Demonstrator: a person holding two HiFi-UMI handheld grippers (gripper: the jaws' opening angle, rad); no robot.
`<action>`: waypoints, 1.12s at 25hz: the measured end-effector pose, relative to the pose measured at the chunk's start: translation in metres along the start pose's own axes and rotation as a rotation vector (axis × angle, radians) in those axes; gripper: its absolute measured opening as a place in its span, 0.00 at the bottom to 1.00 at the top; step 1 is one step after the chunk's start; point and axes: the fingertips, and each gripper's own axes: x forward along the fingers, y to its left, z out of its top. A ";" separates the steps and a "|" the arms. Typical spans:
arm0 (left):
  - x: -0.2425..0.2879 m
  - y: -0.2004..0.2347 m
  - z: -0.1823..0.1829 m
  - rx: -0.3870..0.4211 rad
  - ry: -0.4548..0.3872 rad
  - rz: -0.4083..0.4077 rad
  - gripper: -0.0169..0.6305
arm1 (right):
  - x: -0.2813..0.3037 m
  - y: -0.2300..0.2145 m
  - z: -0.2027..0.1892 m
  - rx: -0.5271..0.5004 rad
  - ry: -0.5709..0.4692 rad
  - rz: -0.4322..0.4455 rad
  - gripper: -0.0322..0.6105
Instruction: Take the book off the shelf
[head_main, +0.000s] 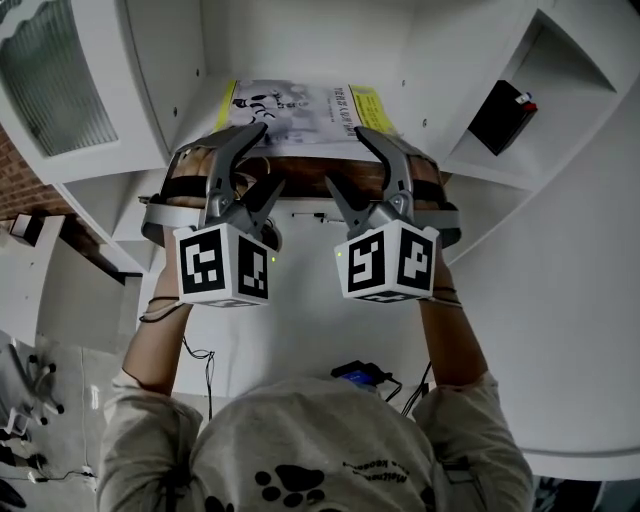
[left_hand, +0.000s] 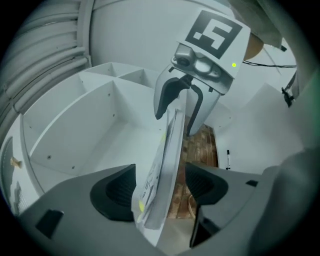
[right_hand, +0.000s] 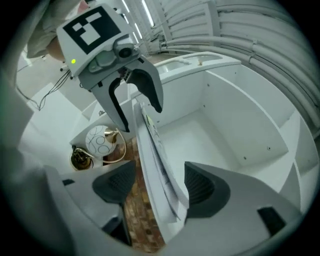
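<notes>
**Ana:** Paw-print shirt (head_main: 290, 470) filled the bottom of the shot, and just past it both forearms stretched out, a marker cube on each tool, side by side.

**Ben:** What about the left claw (left_hand: 157, 189)?

**Ana:** Released. Its jaws stood wide apart. The book (head_main: 300, 108) ran edge-on between them, its lower corner right up against one pad (left_hand: 112, 192), with a clear gap to the other. Nothing was pinched.

**Ben:** Same on the other side?

**Ana:** Pretty much! The right claw (right_hand: 159, 186) was spread wide too, with the thin book passing between its pads. It lay closer to the outer pad, well clear of the inner one, so no grip there either.

**Ben:** So where did the book sit?

**Ana:** It was in the middle opening of the white shelf (head_main: 560, 300), with one claw at each end. From above, its printed cover with the yellow patches was in view, and a brick-patterned surface (head_main: 320, 165) lay just below it.

**Ben:** Anything else around?

**Ana:** A black box (head_main: 503, 113) lay in the compartment off to the right, well apart. A round white ornament with brass trim (right_hand: 97, 142) sat beside the brick pattern. A pen (left_hand: 228, 159) lay on the white surface nearby.
</notes>
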 end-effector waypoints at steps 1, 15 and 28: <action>0.004 -0.001 -0.002 0.018 0.009 -0.013 0.49 | 0.005 -0.001 -0.002 -0.034 0.018 0.011 0.51; 0.040 -0.028 -0.026 0.162 0.175 -0.202 0.53 | 0.047 0.031 -0.027 -0.264 0.211 0.256 0.55; 0.004 -0.036 -0.013 0.166 0.173 -0.219 0.52 | 0.009 0.028 -0.006 -0.222 0.149 0.202 0.33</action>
